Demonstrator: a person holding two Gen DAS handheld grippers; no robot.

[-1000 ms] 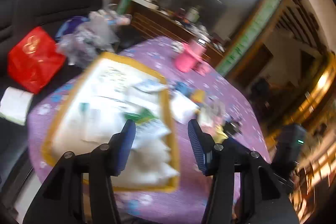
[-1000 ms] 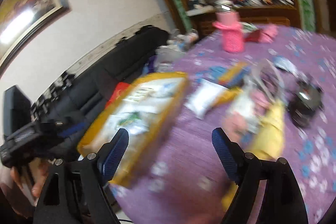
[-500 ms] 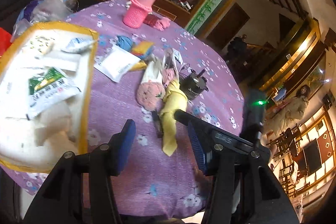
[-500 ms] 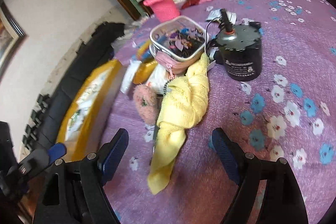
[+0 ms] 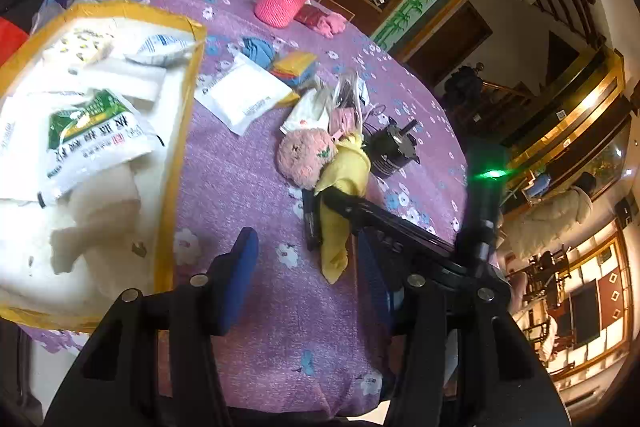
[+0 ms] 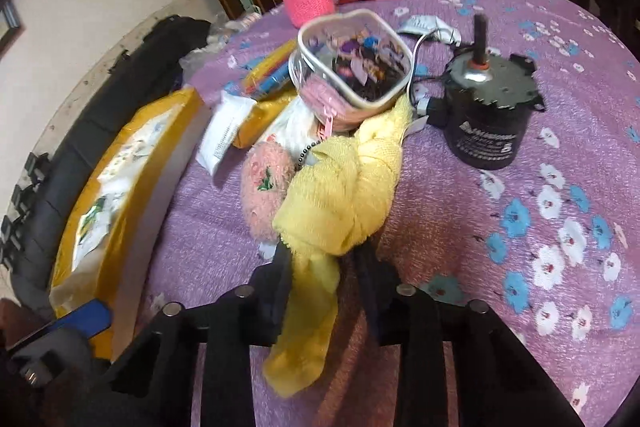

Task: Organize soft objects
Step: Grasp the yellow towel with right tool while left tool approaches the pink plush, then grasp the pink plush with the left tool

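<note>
The right gripper (image 6: 324, 263) is reaching over the near edge of the table (image 6: 460, 219), and its fingers have just been closing around the yellow towel (image 6: 344, 195). The towel is lying bunched on the purple flowered cloth, its narrow tail passing between the two dark fingers and hanging toward the camera. Both fingers are pressing against the cloth's sides, so the towel is pinched between them. A fuzzy pink plush (image 6: 264, 187) is sitting just left of the towel, touching it. A black motor (image 6: 488, 115) is standing to the right, and a clear pouch (image 6: 352, 67) is resting at the towel's far end.

The left gripper (image 5: 304, 275) is hovering nearer the table edge with its blue fingers partly apart and nothing between them. The towel is lying just beyond its right finger. A yellow-rimmed tray (image 5: 180, 131) of white packets is sitting to the left.
</note>
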